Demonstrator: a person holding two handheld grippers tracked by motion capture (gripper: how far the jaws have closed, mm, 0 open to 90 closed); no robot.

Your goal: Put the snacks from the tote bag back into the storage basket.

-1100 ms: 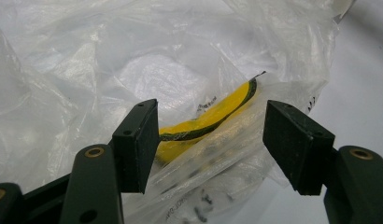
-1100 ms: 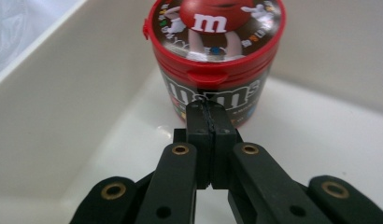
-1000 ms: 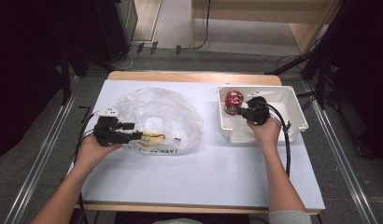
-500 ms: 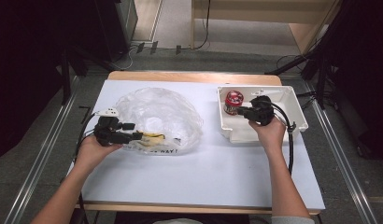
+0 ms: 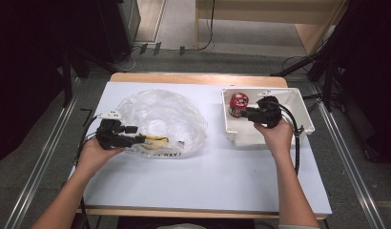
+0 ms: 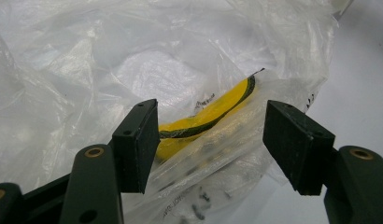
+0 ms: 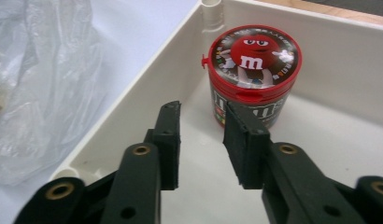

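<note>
Candy tub in tray, bag at left

Candy tub [image 7: 253,77], red lid, upright in far-left corner of white tray [image 5: 298,102]. Right gripper [image 7: 202,140] just near of it, jaws lately parting, nothing between. Left gripper [image 6: 210,144] released, jaws astride edge of clear plastic bag [image 5: 160,117] with yellow print

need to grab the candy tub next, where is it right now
The candy tub stands upright in the far left corner of the white tray at the table's right, just ahead of the right gripper.
</note>
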